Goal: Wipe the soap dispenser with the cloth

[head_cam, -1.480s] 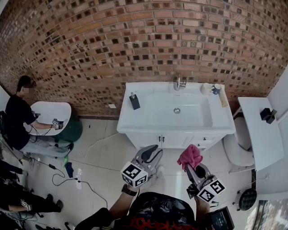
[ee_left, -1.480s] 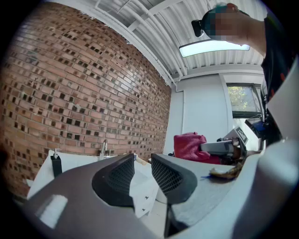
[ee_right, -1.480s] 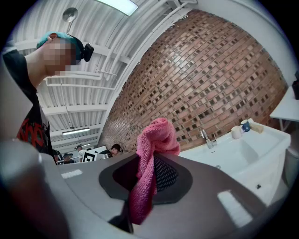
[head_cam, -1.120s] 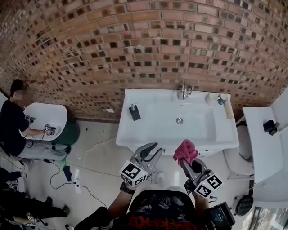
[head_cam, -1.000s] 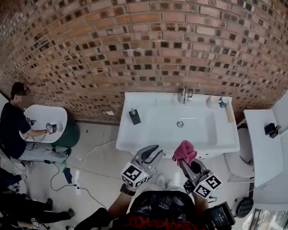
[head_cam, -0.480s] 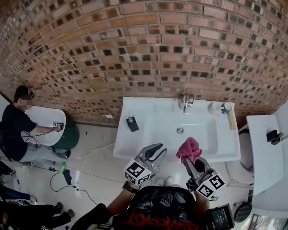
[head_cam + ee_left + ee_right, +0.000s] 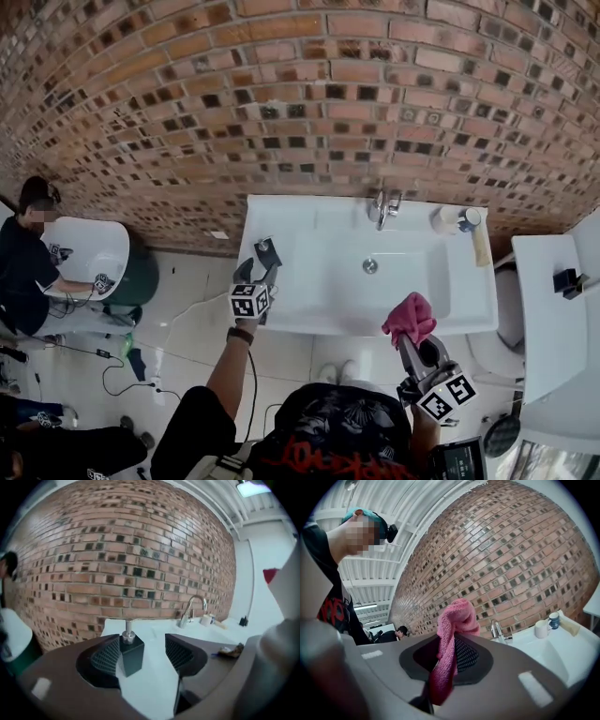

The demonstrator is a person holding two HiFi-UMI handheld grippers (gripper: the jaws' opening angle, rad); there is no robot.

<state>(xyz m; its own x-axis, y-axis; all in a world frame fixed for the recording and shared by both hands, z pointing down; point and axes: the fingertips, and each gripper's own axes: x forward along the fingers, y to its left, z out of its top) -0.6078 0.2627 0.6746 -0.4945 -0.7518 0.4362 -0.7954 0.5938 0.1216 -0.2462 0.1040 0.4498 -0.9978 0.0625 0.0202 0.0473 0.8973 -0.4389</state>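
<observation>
The soap dispenser (image 7: 265, 249), a black square bottle with a silver pump, stands on the left corner of the white basin counter (image 7: 286, 220). My left gripper (image 7: 259, 272) reaches over the counter's left edge to it. In the left gripper view the dispenser (image 7: 130, 651) sits between the jaws, close to the left pad (image 7: 108, 657), and neither pad presses on it; the left gripper (image 7: 143, 656) is opening. My right gripper (image 7: 419, 349) hangs in front of the basin, shut on the pink cloth (image 7: 410, 319). The cloth (image 7: 457, 619) bunches above the right gripper (image 7: 447, 656).
A chrome tap (image 7: 382, 206) and two cups (image 7: 442, 219) stand at the back of the basin. A white table (image 7: 553, 309) with a small black item (image 7: 565, 279) is at the right. A seated person (image 7: 28, 253) works at a small white table (image 7: 89, 251) far left; cables lie on the floor.
My left gripper has swung out from near my body, forward and left, to the dispenser, and its jaws stand wider. The right gripper, still holding the cloth, has drifted a little to the right.
</observation>
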